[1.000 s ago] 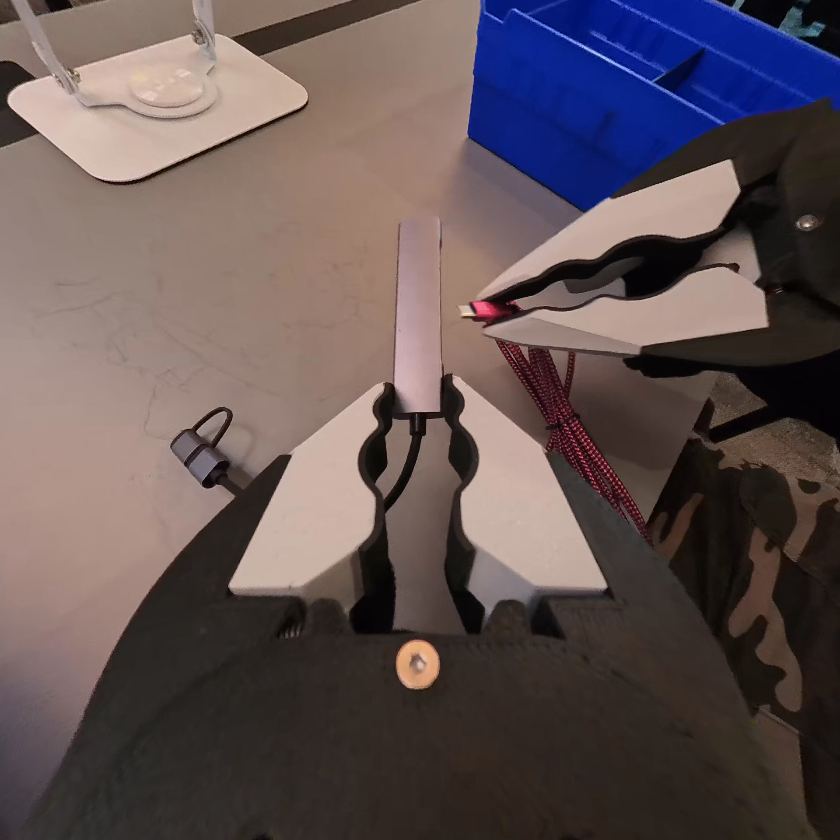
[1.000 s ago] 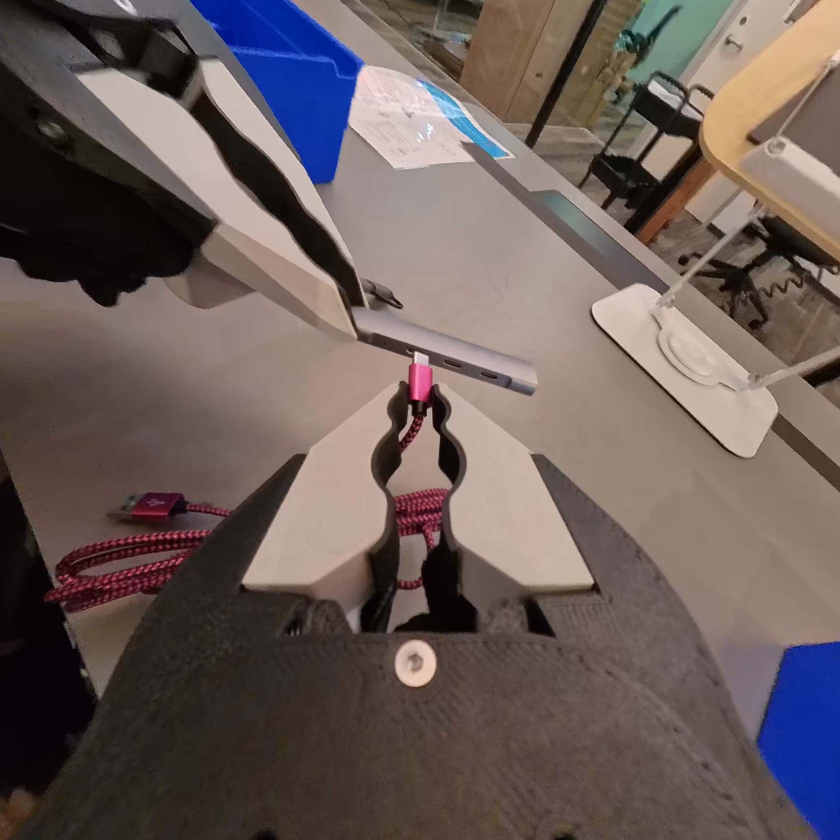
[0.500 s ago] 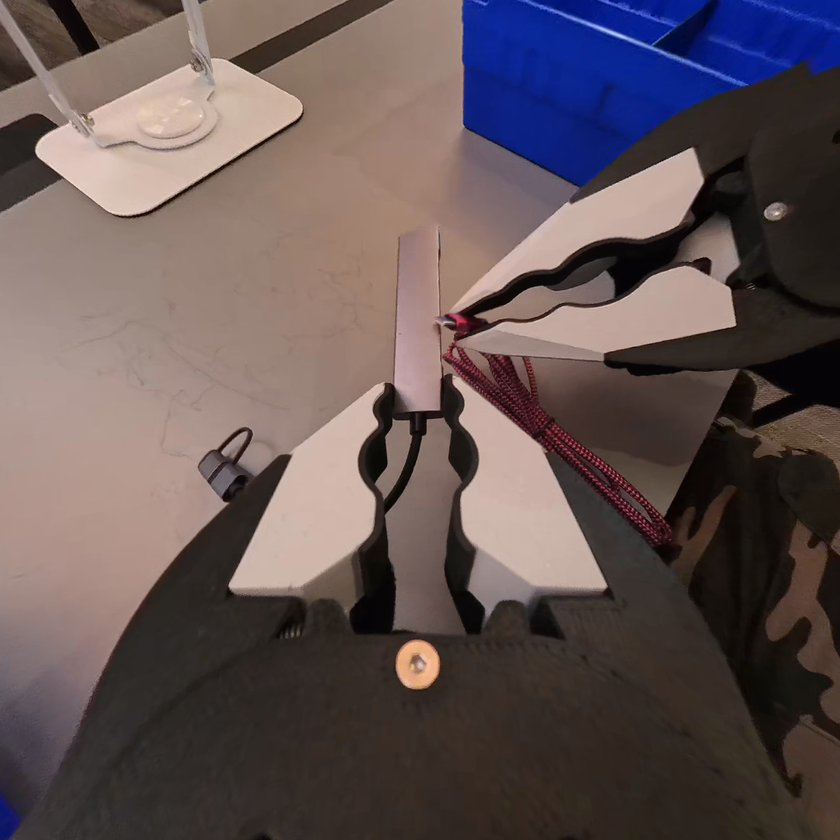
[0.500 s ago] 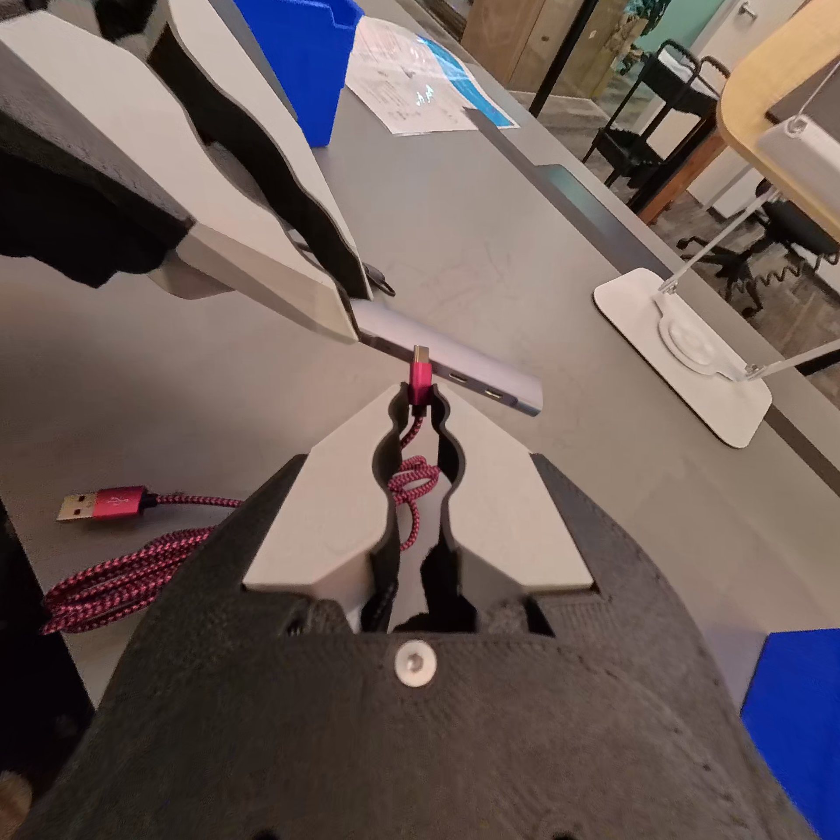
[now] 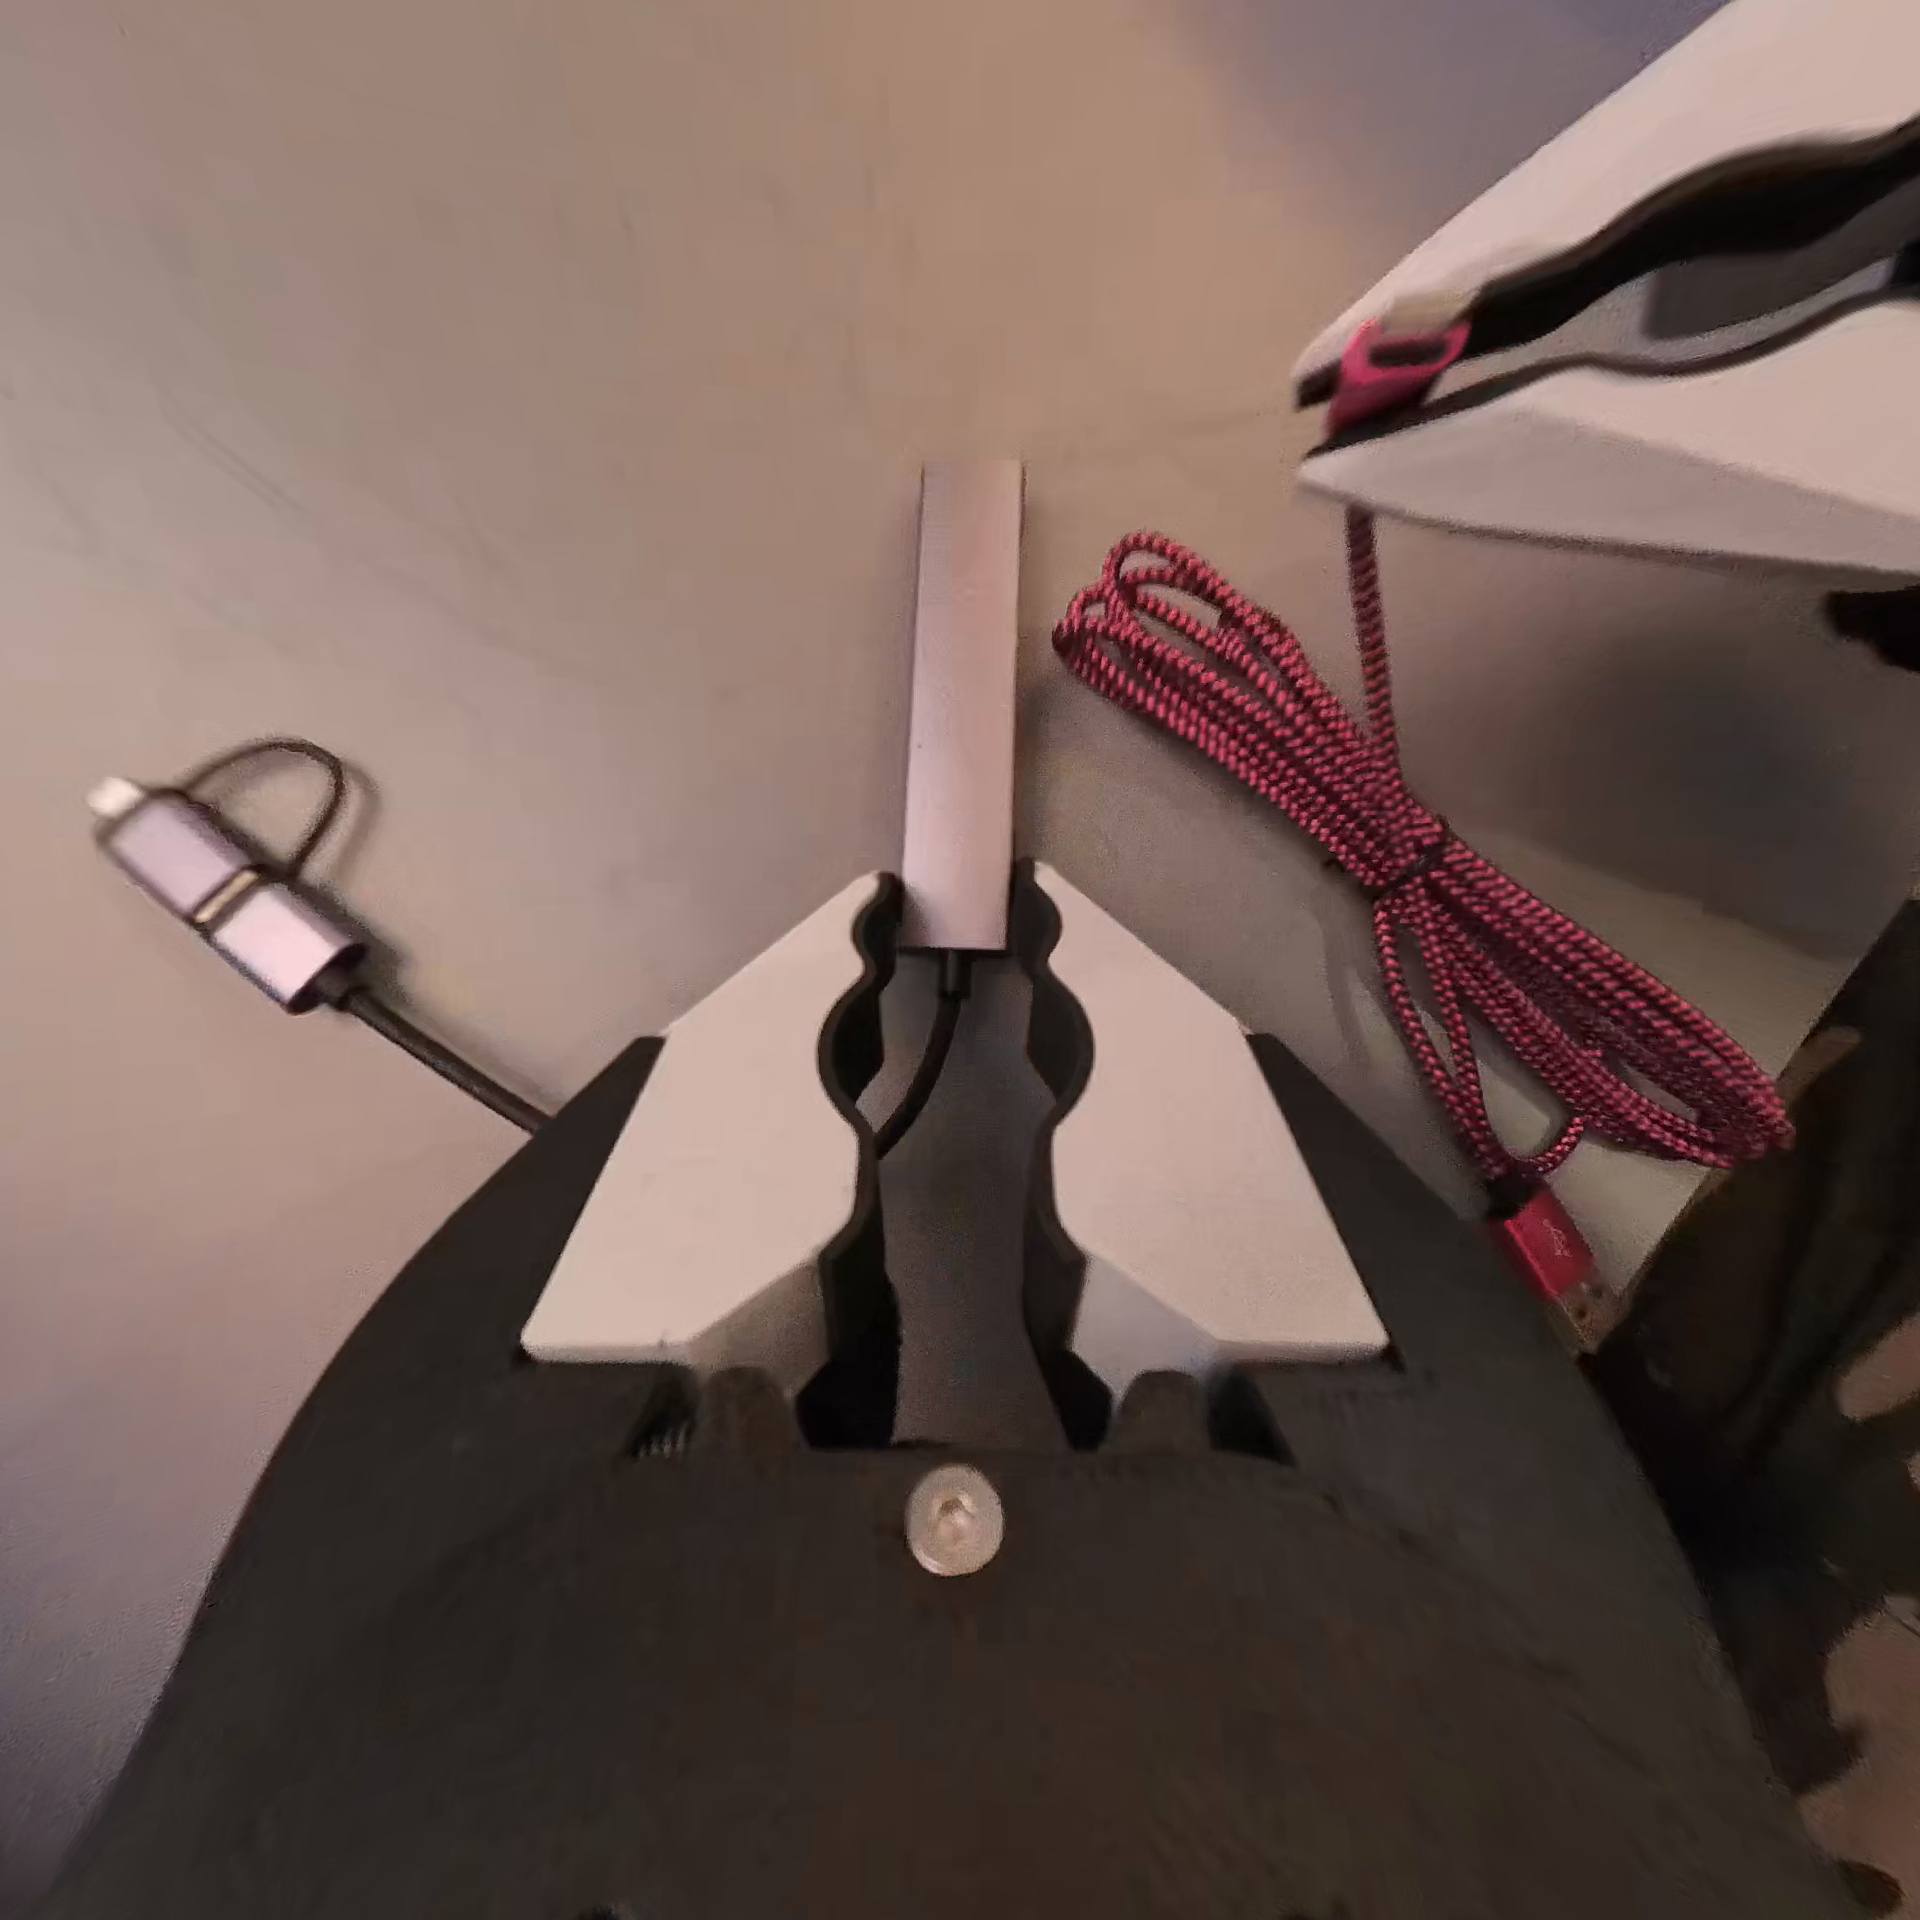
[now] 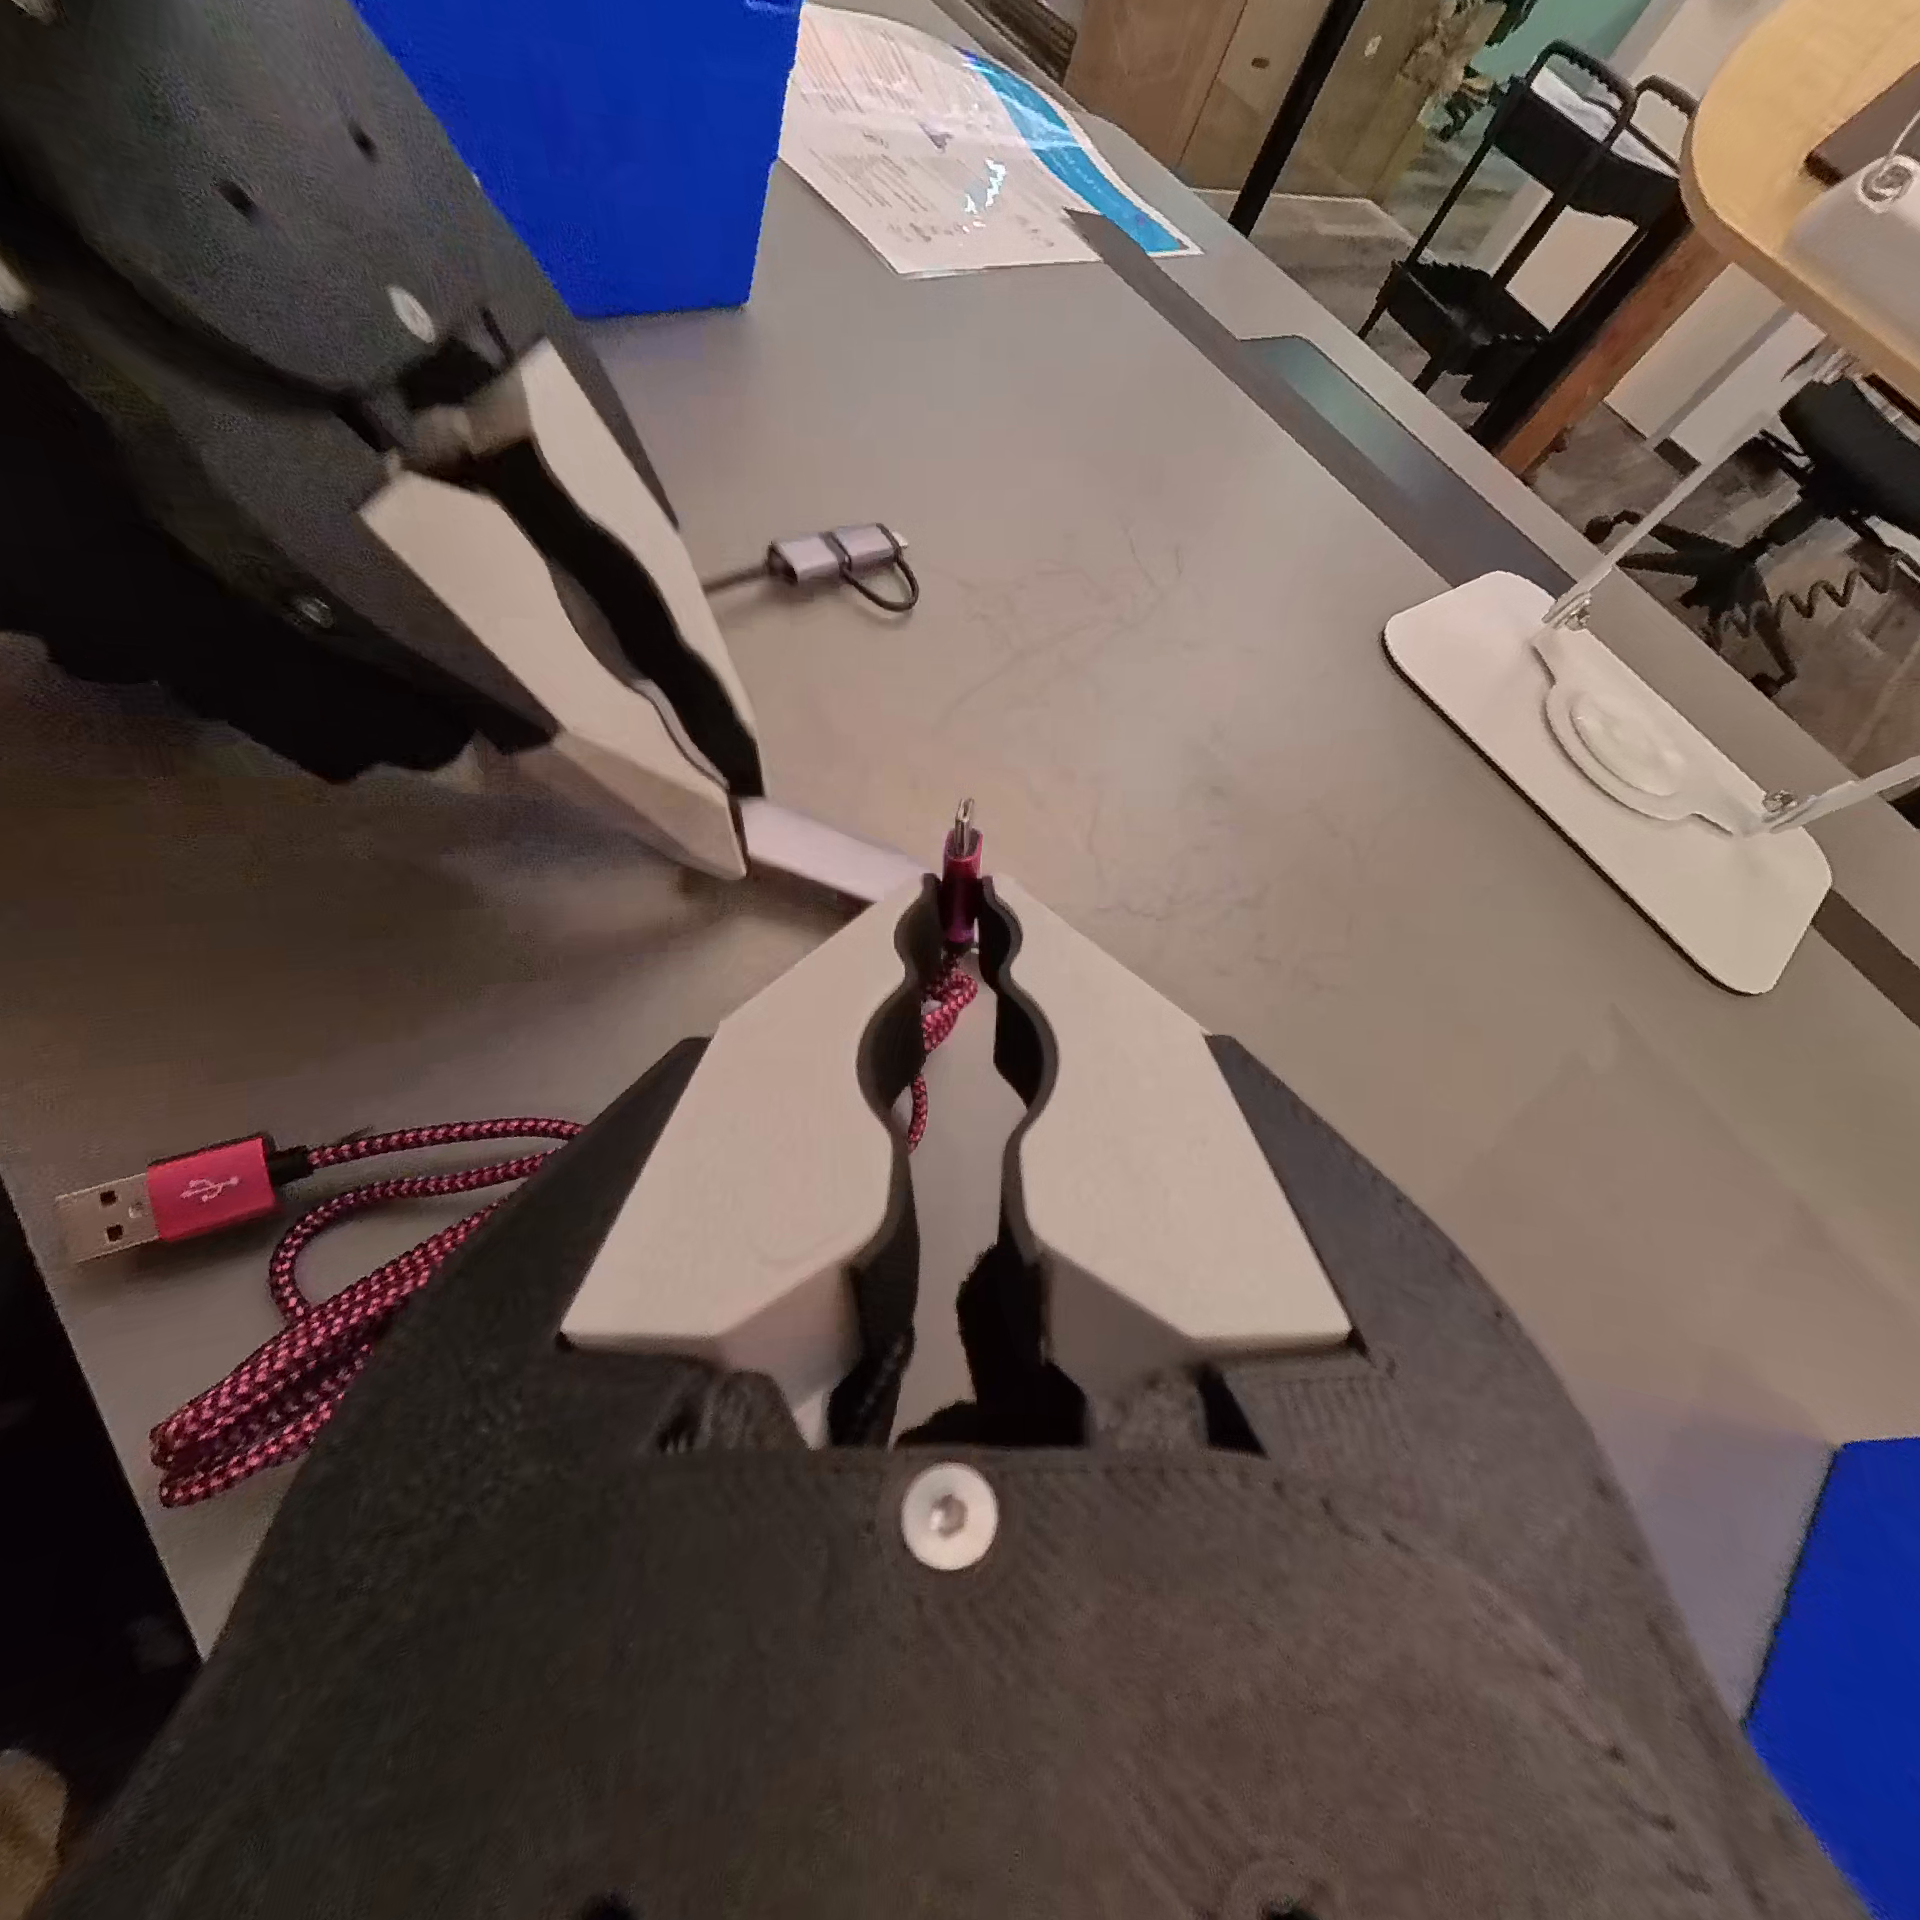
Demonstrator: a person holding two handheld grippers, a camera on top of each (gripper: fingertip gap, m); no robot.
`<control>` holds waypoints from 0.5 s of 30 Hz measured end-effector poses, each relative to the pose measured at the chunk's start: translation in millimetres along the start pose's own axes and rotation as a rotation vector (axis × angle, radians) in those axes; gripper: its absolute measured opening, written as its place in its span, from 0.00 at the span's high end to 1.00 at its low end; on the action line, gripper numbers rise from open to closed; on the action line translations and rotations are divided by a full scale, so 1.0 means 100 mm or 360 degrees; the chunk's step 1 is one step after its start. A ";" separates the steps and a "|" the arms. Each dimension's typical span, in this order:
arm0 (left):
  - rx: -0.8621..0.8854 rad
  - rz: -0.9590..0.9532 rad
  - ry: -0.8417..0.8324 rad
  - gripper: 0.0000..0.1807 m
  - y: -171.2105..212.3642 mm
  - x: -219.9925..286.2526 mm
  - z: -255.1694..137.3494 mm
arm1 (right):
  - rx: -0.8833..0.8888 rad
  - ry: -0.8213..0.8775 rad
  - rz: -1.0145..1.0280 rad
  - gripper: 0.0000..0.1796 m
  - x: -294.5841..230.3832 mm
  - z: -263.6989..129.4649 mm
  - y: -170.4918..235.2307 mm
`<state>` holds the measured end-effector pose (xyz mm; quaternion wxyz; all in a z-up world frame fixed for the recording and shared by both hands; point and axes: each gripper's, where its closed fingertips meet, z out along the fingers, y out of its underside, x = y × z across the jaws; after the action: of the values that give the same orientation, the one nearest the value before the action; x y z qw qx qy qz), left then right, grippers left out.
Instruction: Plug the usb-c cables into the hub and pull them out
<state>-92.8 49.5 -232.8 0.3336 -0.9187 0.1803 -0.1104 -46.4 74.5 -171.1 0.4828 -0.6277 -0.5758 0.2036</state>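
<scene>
My left gripper [image 5: 956, 883] is shut on the near end of the slim grey hub [image 5: 961, 675], which points away over the grey table. My right gripper [image 6: 961, 894] is shut on the pink USB-C plug [image 6: 961, 862], whose metal tip points up and away, apart from the hub [image 6: 810, 857]. In the left wrist view the right gripper [image 5: 1320, 416] sits up and to the right of the hub, holding the plug [image 5: 1392, 364]. The pink braided cable [image 5: 1403, 831] lies bundled on the table, ending in a USB-A plug [image 6: 177, 1195]. The left gripper [image 6: 743, 810] shows in the right wrist view.
The hub's own lead ends in grey adapter plugs [image 5: 239, 904] left of the hub. A blue bin [image 6: 582, 135], a printed sheet [image 6: 966, 166] and a white stand base [image 6: 1610, 769] sit farther off. The table edge runs by the cable. About 8 centimetres separates my left fingertips from my right.
The right gripper has drawn the pink plug back and up from the hub's side, so it stands apart. The left wrist view has tilted down onto the table, still holding the hub.
</scene>
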 end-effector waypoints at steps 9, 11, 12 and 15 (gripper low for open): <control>0.0408 -0.0282 0.0533 0.79 -0.58 0.40 -0.46 | 0.0053 0.0102 -0.0232 0.98 -0.02 -0.04 -0.06; 0.0438 -0.0337 0.0644 0.80 -0.67 0.51 -0.55 | 0.0049 0.0139 -0.0332 0.98 -0.04 -0.05 -0.09; 0.0438 -0.0337 0.0650 0.80 -0.68 0.54 -0.56 | 0.0042 0.0154 -0.0381 0.98 -0.06 -0.05 -0.10; 0.0441 -0.0320 0.0669 0.82 -0.70 0.62 -0.56 | 0.0028 0.0189 -0.0522 0.98 -0.11 -0.05 -0.15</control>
<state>-36.8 42.2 -140.1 0.3988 -0.8345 0.1365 -0.3548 -52.7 60.5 -159.5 0.5481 -0.5320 -0.6391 0.0898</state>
